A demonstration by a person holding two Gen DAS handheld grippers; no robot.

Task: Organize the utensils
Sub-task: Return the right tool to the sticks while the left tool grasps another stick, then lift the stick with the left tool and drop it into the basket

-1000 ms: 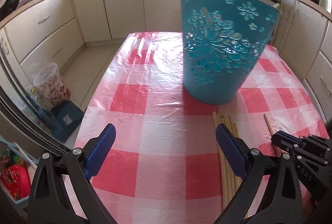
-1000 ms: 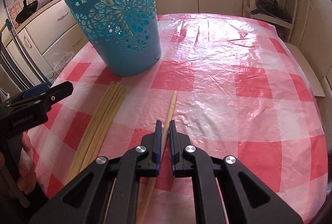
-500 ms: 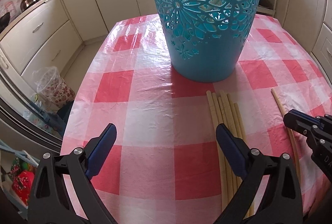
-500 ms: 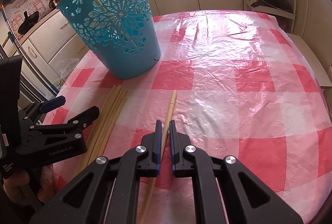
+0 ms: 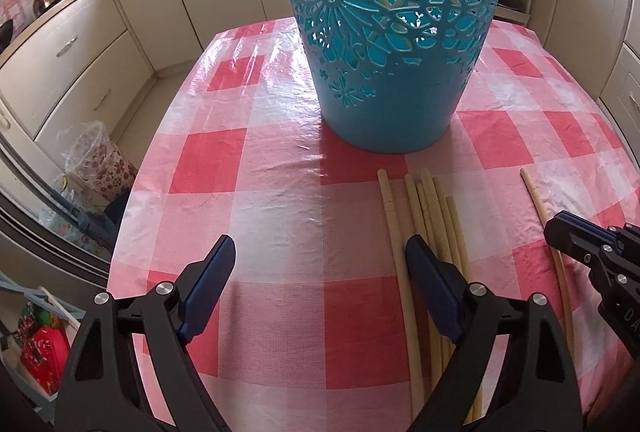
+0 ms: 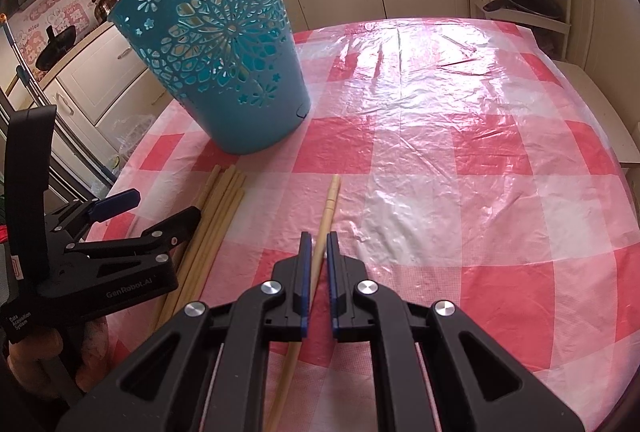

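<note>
A worktop (image 6: 460,160) under a red-and-white checked plastic cloth is filling both views, with cream kitchen cabinets (image 5: 92,60) running around it. A blue basket (image 6: 224,72), cut through with flower patterns, is standing upright on the far left part of the cloth.

The left gripper (image 5: 320,256) is hovering low over the cloth on the near side of the basket. Its jaws are standing wide but have just been closing a little, and nothing is lying between them; the right finger is sitting over the left edge of the bundle. In the right wrist view a hand is showing below this gripper (image 6: 128,212), wrapped around its handle.

The right gripper (image 6: 316,244) is sitting to the right of the left one, its jaws drawn close together around a single chopstick (image 6: 328,204). The stick is passing between the pads, though whether both pads are pressing on it is not clear. Its far end is pointing toward the basket and lying on or just above the cloth.

A bundle of chopsticks (image 5: 432,216) is lying on the cloth just in front of the basket, side by side, between the two grippers. The single chopstick is lying apart from it, to the right.
</note>
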